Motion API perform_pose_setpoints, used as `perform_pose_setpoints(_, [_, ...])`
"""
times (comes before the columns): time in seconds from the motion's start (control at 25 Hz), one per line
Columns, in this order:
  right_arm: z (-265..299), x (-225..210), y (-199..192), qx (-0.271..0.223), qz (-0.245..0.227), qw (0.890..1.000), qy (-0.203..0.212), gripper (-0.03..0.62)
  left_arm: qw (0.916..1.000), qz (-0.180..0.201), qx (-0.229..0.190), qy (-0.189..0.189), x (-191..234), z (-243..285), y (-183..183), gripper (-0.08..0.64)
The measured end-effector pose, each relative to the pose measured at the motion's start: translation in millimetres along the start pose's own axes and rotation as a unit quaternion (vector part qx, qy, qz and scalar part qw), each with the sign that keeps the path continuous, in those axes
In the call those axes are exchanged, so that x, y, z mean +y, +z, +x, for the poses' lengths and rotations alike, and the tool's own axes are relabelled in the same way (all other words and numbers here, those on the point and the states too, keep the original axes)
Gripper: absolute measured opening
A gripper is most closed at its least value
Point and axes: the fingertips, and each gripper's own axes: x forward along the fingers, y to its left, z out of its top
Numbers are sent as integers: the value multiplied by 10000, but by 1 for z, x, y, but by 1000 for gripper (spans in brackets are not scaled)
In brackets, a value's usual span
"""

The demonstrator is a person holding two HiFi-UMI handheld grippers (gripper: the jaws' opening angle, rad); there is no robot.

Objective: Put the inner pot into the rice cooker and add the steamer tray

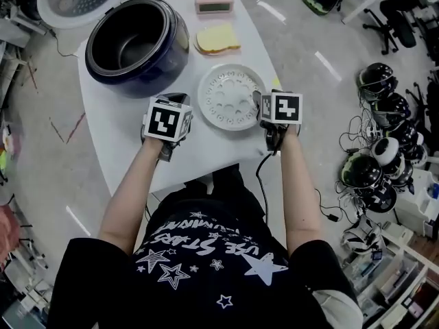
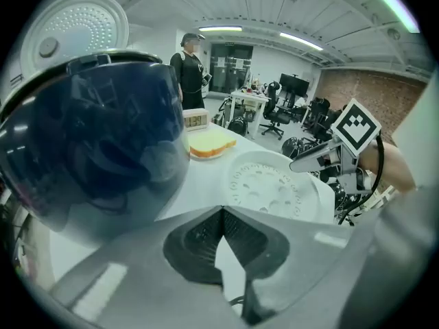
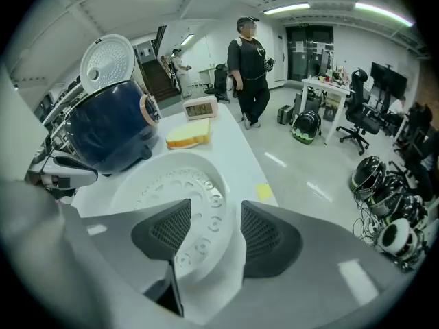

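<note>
Left gripper (image 2: 221,212): jaws pressed together, nothing between them, just beside the open rice cooker (image 1: 137,43). Right gripper (image 3: 215,230): jaws apart, straddling the near rim of the steamer tray (image 1: 230,96). The tray lies flat on the table (image 1: 116,132) beside the cooker.

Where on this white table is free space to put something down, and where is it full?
Bare: the table's near left corner, between rice cooker and left tool; the near strip below the steamer tray, toward the right tool. Crowded: the far end, where sponge and clock sit beside the cooker.
</note>
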Motion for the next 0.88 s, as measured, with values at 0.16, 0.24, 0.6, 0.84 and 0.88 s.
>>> perform_pose_setpoints(0.16, [14,0,-4,210,-41,9997,119,252,9999,-85,112,45,2,6,-3,0])
perform_pose_setpoints(0.24, [20,1,-7,312,-68,9994,112,234,9998,-138,153,33,3,11,-4,0])
perform_pose_setpoints(0.6, [36,-14,-11,337,162,9993,-78,61,9993,-286,229,5,1,17,-8,0])
perform_pose_setpoints(0.84, [26,-8,3,132,-11,9997,-196,49,9987,-474,124,-100,2,12,-13,0])
perform_pose_setpoints(0.88, [23,-7,7,90,-59,9997,-222,49,9986,-500,84,-117,2,10,-12,0])
